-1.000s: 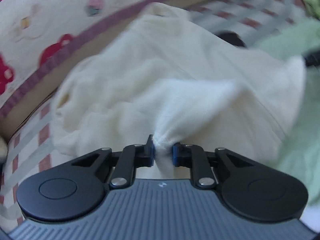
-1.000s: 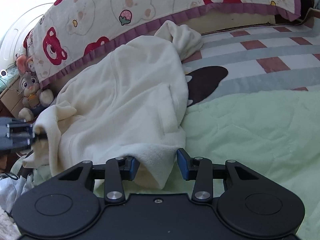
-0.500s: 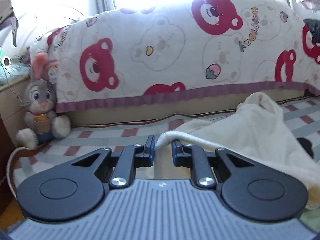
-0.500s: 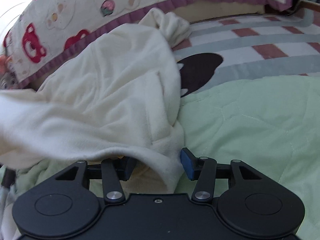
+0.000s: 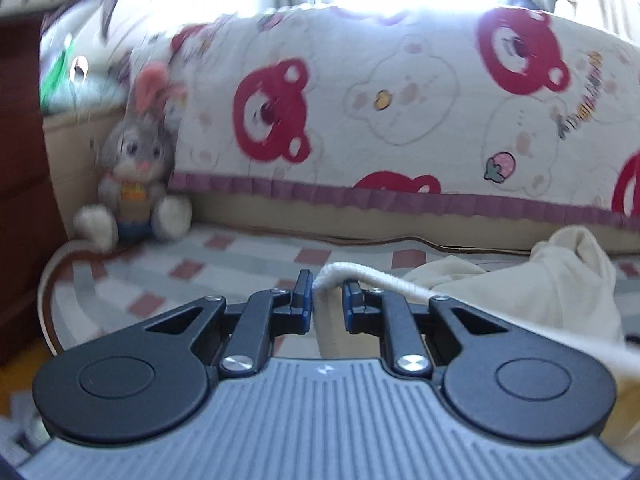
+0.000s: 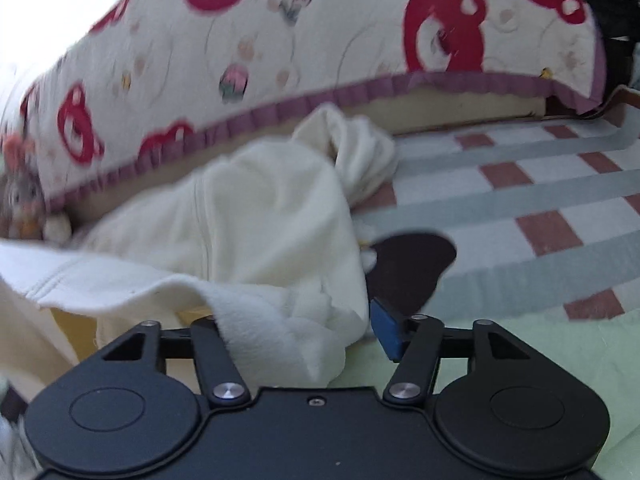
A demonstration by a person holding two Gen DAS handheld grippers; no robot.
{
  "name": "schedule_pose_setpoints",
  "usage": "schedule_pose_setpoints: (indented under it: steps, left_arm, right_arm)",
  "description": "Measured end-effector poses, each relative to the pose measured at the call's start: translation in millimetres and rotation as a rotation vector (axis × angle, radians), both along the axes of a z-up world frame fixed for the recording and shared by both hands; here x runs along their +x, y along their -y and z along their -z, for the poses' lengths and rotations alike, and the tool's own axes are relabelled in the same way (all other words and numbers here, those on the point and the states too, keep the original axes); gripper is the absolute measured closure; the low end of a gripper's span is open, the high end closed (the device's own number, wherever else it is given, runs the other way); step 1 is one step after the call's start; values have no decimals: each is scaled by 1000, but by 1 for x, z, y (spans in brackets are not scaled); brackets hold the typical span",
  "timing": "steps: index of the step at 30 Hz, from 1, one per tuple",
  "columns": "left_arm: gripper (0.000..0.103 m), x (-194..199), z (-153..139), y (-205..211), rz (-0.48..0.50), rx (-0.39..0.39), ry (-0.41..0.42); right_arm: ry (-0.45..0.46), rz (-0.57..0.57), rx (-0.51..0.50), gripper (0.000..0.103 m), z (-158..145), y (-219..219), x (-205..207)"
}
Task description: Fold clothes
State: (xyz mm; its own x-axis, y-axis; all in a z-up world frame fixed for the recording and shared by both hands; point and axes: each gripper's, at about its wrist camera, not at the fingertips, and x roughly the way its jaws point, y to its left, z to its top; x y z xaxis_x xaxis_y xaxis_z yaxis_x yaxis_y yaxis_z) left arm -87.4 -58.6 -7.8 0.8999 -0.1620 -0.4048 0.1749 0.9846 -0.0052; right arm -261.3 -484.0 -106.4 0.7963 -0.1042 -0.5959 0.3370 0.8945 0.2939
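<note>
Left wrist: left tongs (image 5: 327, 300) clamped on cream garment (image 5: 520, 292) over checked bed (image 5: 240, 264); right tongs (image 6: 296, 332) just opening, apart, garment loosely between.

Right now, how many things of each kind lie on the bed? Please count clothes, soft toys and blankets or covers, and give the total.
Clothes: 1, the cream garment
Soft toys: 1, the grey rabbit toy
Blankets or covers: 2, the green blanket and the bear-print cover
Total: 4
</note>
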Motion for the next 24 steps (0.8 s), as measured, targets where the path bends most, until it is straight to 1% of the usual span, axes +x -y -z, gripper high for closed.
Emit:
schedule_pose_setpoints:
  steps: [1,2,5,6,7,9,11,12,15,16,17,19,20,22,24]
  left_arm:
    - [88,1,3,-2,2,-4,-15]
    - [88,0,7,-3,1,7,-19]
    - [90,-3,14,-2,-19,54,-2]
    - [90,-3,14,-3,-24,54,2]
    - [90,-3,13,-5,-26,49,3]
    - [90,-1,11,-9,-27,38,2]
    - [90,1,13,-10,-24,46,-3]
    - [90,1,14,-9,-23,55,-4]
    - [90,1,20,-6,-23,83,-6]
    - [90,1,22,-6,-23,84,-17]
    - [90,0,24,-7,-23,82,-31]
    - [89,-1,31,-6,18,78,-91]
    - [88,-3,36,-4,41,87,-119]
    - [88,-9,49,4,79,137,-157]
    - [87,-15,63,13,119,218,-197]
  right_arm:
    - [-19,-9,4,39,5,-3,-1]
    - [-38,-19,1,39,10,-7,-2]
    - [-98,-57,-27,39,22,-23,-9]
    - [-119,-69,-36,39,26,-29,-11]
    - [-120,-84,-31,37,30,-32,-14]
    - [-90,-113,4,37,36,-37,-23]
    - [-79,-106,15,37,42,-39,-31]
    - [-85,-94,1,37,44,-41,-33]
    - [-134,-37,-91,38,51,-45,-32]
    - [-150,-19,-121,42,53,-47,-32]
    - [-152,-8,-132,58,53,-46,-31]
    - [-126,-2,-108,72,50,-41,-29]
    - [-111,4,-101,73,47,-40,-27]
    - [-105,6,-128,73,43,-41,-25]
    - [-122,6,-136,73,43,-40,-21]
